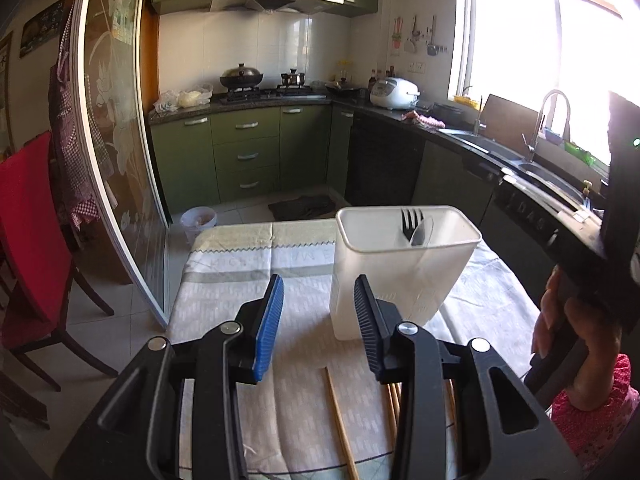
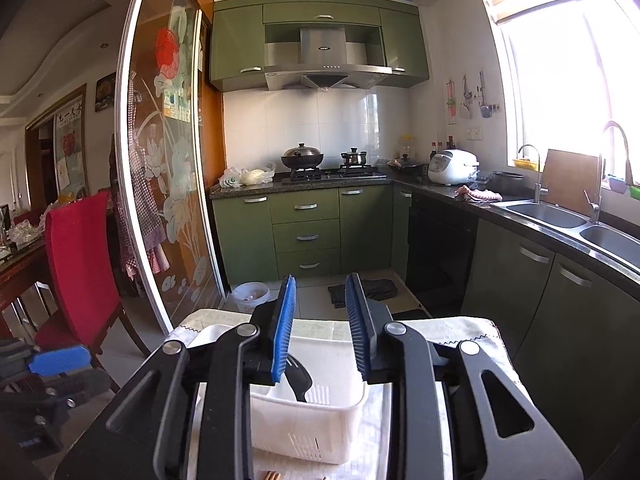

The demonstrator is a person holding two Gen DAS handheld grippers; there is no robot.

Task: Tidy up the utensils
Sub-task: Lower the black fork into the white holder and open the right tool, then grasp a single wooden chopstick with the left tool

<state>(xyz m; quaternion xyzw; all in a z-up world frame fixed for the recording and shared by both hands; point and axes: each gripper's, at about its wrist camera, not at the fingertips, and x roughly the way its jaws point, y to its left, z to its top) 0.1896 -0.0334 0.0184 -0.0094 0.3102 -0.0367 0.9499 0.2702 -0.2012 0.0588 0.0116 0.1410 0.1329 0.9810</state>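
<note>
A white plastic utensil holder (image 1: 400,276) stands upright on the cloth-covered table (image 1: 248,276). A black fork (image 1: 412,226) and a pale spoon stand in it. My left gripper (image 1: 318,300) is open and empty, low over the table, just left of and before the holder. Several wooden chopsticks (image 1: 340,420) lie on the cloth under it. My right gripper (image 2: 320,312) is open and empty, held above the holder (image 2: 308,420), which shows a black utensil (image 2: 296,380) inside. Chopstick tips (image 2: 272,475) show at the bottom edge.
The right gripper body and the hand holding it (image 1: 580,320) are at the right of the left wrist view. A red chair (image 2: 80,264) and a glass sliding door (image 2: 160,200) stand left of the table. Kitchen counters with a sink (image 2: 560,216) run along the right.
</note>
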